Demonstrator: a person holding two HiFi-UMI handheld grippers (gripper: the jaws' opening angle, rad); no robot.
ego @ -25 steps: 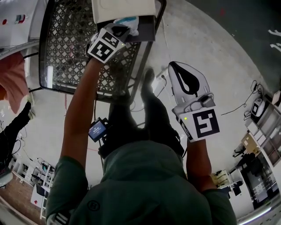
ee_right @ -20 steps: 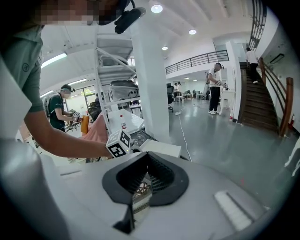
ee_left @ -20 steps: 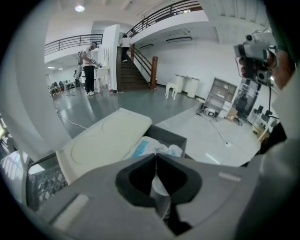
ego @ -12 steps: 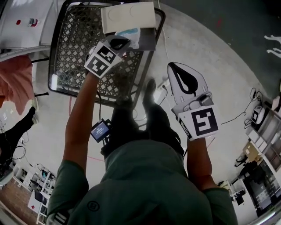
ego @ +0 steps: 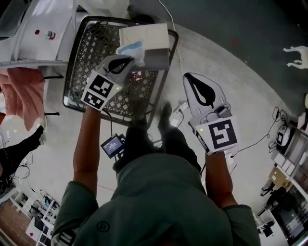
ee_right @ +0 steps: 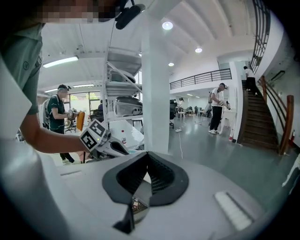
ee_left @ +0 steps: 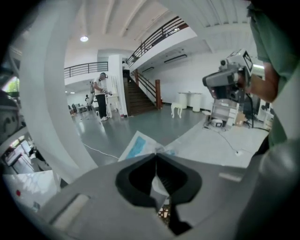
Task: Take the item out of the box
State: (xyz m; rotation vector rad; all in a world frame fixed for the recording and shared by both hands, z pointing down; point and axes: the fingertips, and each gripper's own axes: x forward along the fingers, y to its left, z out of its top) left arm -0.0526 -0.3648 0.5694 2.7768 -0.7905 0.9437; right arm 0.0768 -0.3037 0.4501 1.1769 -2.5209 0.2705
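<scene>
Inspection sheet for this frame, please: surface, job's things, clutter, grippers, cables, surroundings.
Surface: black mesh basket.
Job's things: cream box at the basket's far end; blue-and-white packet at its near edge.
Clutter: pink cloth left of the basket.
Grippers: left gripper shut on the packet; right gripper shut, empty, above the floor.
Cables: white cable on the floor beyond the box.
Surroundings: open hall, staircase, people standing.

White-blue packet (ego: 131,48) — black lattice basket (ego: 94,48)
</scene>
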